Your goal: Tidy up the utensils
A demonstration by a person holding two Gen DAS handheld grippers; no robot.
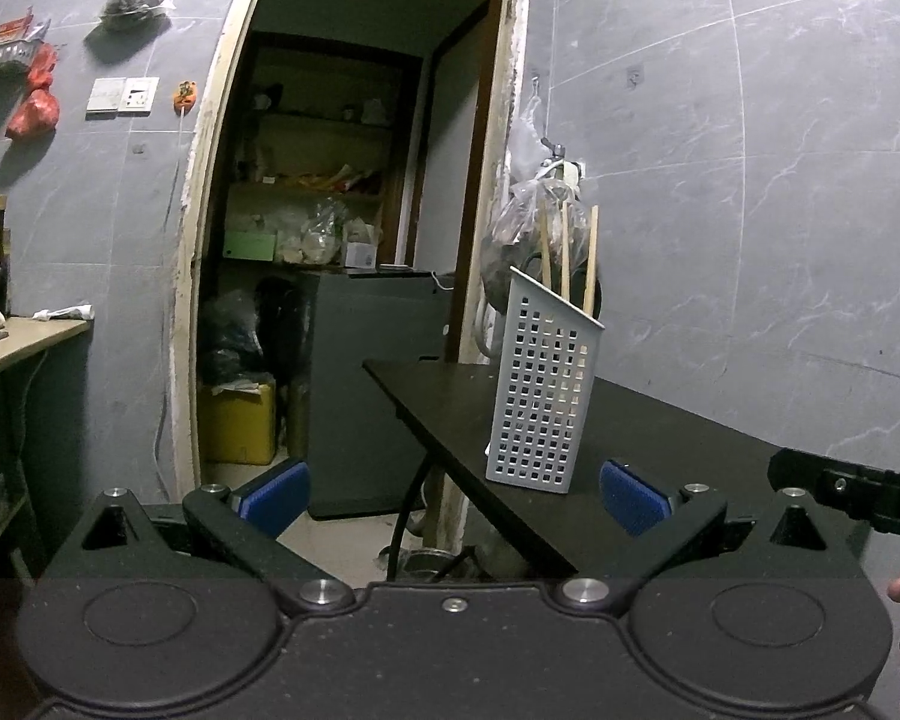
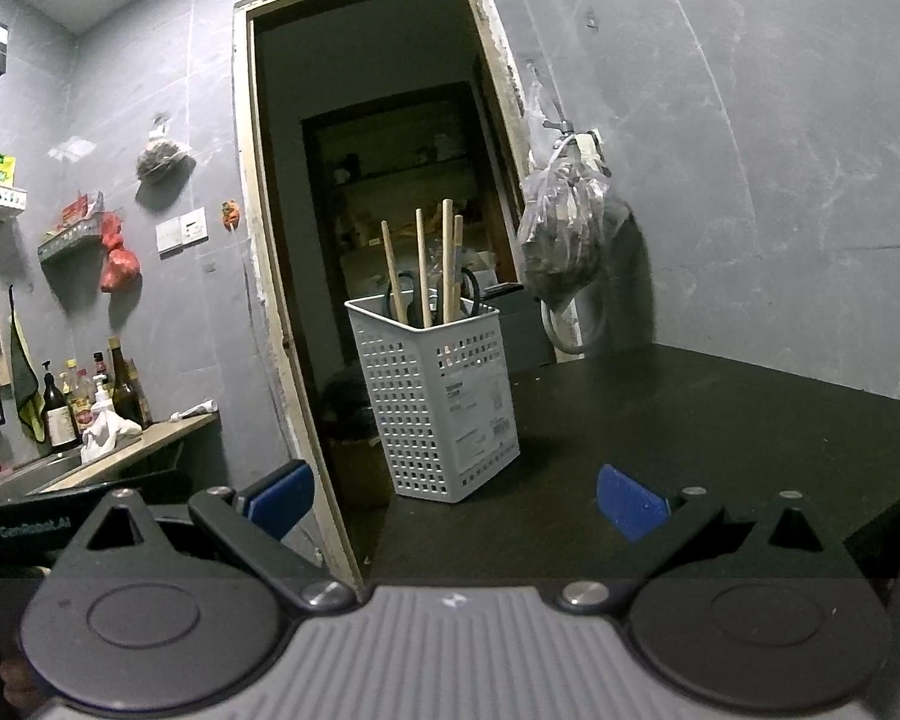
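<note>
The dark surface (image 2: 720,438) carries everything here; in the right wrist view it fills the area from 3 to 5 o'clock, and its near left corner ends beside the open doorway (image 2: 378,120). It looks otherwise bare, which suggests the loose items have already been gathered off it.

The white perforated holder (image 2: 444,408) stands upright on that surface just left of centre, close to the corner edge, probably so both tools can reach it from the front. In the left wrist view the same holder (image 1: 540,396) shows at about 2 o'clock from centre, seen edge-on.

The wooden chopsticks (image 2: 421,267) stand in the holder, leaning a little apart, tops above the rim at 12 o'clock; the tall walls keep them on end. Black scissors handles (image 2: 471,288) show behind them, loops up, likely so they can be lifted out by the grip.

The right tongs (image 2: 453,501) are spread wide with nothing between the blue pads (image 2: 630,507), level and pulled back short of the holder. The left tongs (image 1: 453,495) are likewise spread and empty, off the surface's left edge. With no utensil seen outside the holder, the job seems finished or close to it.
</note>
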